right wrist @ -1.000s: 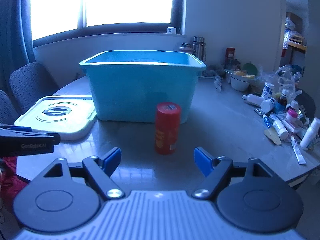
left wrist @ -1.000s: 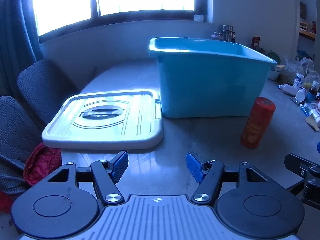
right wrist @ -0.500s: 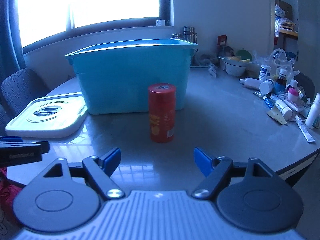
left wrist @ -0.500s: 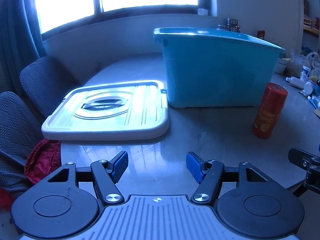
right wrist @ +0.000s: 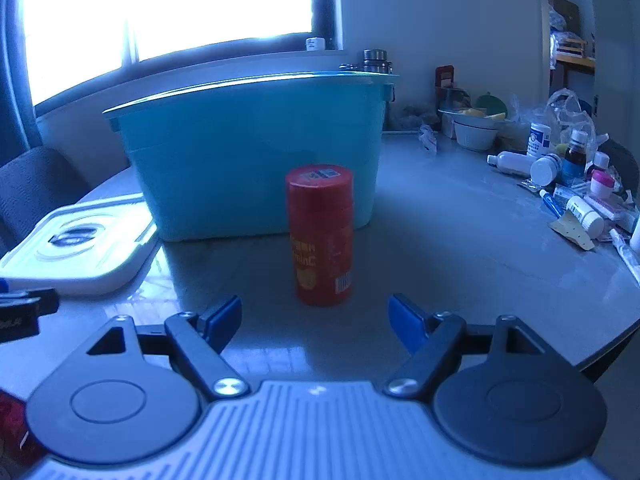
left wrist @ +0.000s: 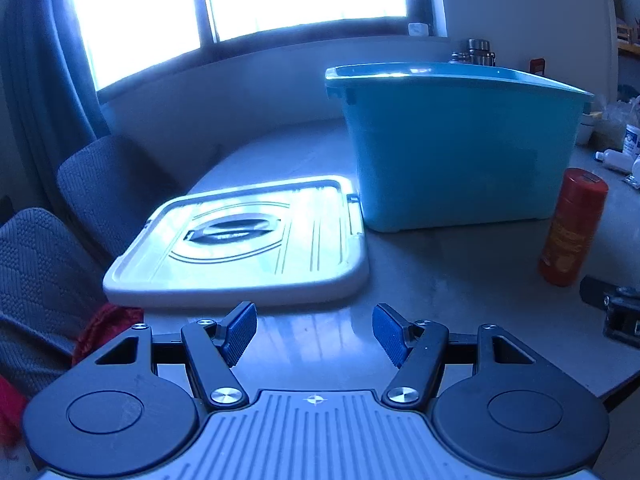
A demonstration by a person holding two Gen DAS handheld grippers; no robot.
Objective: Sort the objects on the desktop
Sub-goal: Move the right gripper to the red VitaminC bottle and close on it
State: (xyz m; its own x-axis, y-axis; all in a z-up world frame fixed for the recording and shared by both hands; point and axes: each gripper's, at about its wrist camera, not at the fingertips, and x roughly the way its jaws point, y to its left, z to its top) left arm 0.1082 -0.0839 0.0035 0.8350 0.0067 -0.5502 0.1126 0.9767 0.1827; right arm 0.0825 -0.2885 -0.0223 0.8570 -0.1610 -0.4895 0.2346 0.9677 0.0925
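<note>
Standing at the table's near edge, both tools low over the grey top.

Hidden or cut off: inside of the teal bin (right wrist: 256,152) cannot be seen from either view, only its rim and outer walls. The right wrist view clips the white lid (right wrist: 76,248) at its left edge; a bottle at the far right is cut by the frame. Print on the red canister (right wrist: 320,236) is only partly legible, a barcode low on its right side. Window is blown out to white.

Red canister: upright on the table, long axis vertical, cap up, label facing the right gripper. It stands just in front of the bin's near wall, apart from it.

Right gripper (right wrist: 316,320): fingers spread wide, holding nothing; the canister sits just beyond the gap, roughly centred between the blue pads (right wrist: 224,318).

Left gripper (left wrist: 314,334): fingers spread, nothing between them, aimed at bare table (left wrist: 440,272) in front of the lid (left wrist: 248,240).

Lid: flat, handle side up, its right edge close to the bin (left wrist: 460,148); touching or not, cannot tell.

Left view only: whole lid, two grey chairs (left wrist: 100,184), red cloth (left wrist: 108,320) below the table edge, canister (left wrist: 572,228) at far right, part of the other tool behind it.

Right view only: clutter of bottles and tubes (right wrist: 576,196) on the table's right side, a white bowl (right wrist: 476,132), a metal flask (right wrist: 376,60) behind the bin.
</note>
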